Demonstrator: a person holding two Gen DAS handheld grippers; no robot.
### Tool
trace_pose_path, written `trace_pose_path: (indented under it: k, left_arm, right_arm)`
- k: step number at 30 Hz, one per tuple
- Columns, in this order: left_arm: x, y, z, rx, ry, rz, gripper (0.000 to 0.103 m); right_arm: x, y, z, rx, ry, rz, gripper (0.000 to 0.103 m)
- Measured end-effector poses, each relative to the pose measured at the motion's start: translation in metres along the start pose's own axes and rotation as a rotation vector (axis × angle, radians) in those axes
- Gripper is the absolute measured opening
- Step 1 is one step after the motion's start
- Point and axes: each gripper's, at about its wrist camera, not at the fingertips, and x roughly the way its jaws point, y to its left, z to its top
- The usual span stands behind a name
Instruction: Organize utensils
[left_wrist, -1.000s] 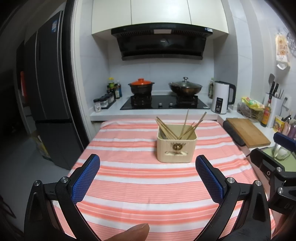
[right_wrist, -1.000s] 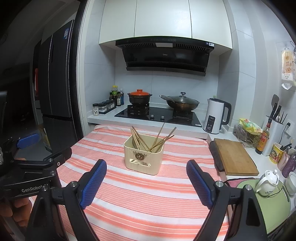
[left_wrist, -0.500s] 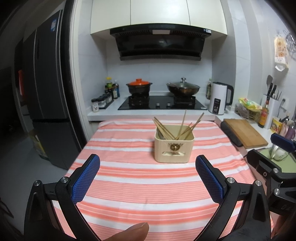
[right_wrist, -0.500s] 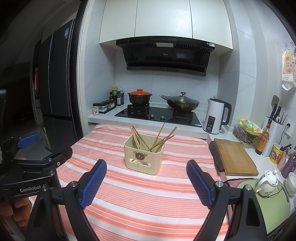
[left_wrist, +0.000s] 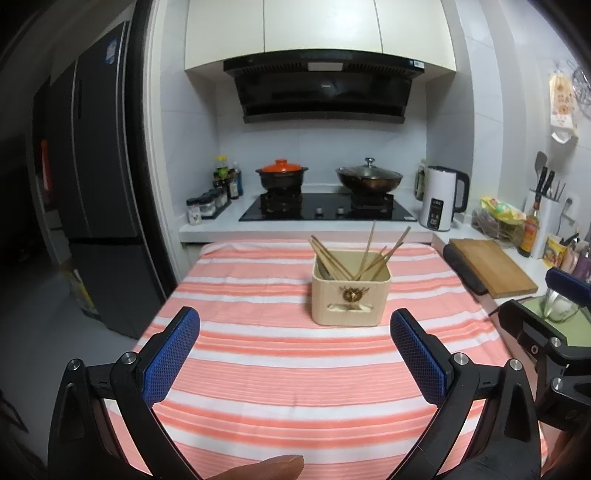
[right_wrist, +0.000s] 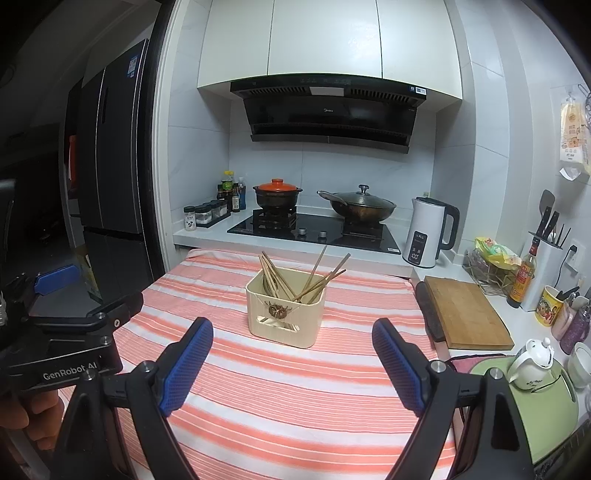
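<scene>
Nearest you: your left gripper (left_wrist: 294, 354), blue pads spread wide apart, nothing between them, held over the striped tablecloth (left_wrist: 280, 373); your right gripper (right_wrist: 292, 363), jaws likewise wide apart and empty, over the same cloth; each gripper shows at the edge of the other's view.

Mid-table: one cream utensil box (left_wrist: 351, 295), open-topped, square, with a slot handle and a brown emblem on its front; it stands upright on the cloth, ahead of both grippers and well apart from their pads. Contents: wooden chopsticks (left_wrist: 369, 254), several, leaning in two loose groups, one fanned left, the other tilted right, tips rising above the rim; a dark utensil lies deeper in the box, kind not clear.

Right of the table, on the counter: wooden cutting board (right_wrist: 463, 310), lying flat; white teapot (right_wrist: 532, 363) on a green mat (right_wrist: 546, 410); yellow printed mug (right_wrist: 552, 306); white knife holder (right_wrist: 543, 273) with dark handles and a spatula standing in it; sauce bottle (right_wrist: 521, 277) just beside it; wire basket (right_wrist: 487, 273) holding yellow packets.

Far counter: white electric kettle (left_wrist: 441, 199); black hob (left_wrist: 325, 212) carrying a clay pot with orange lid (left_wrist: 282, 175) and a lidded wok (left_wrist: 368, 179); spice jars (left_wrist: 207, 201) and bottles (left_wrist: 227, 177) at its left; dark refrigerator (left_wrist: 92, 199) at far left.
</scene>
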Motion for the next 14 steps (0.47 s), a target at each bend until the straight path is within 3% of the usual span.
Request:
trace_pose_path:
  k: [14]
  left_arm:
    - [-0.0022,0.0061,-0.0029,-0.052,-0.017,-0.043,0.103]
  right_arm:
    - [0.0006,0.0027,-0.0046,-0.002,0.011,0.005,0.09]
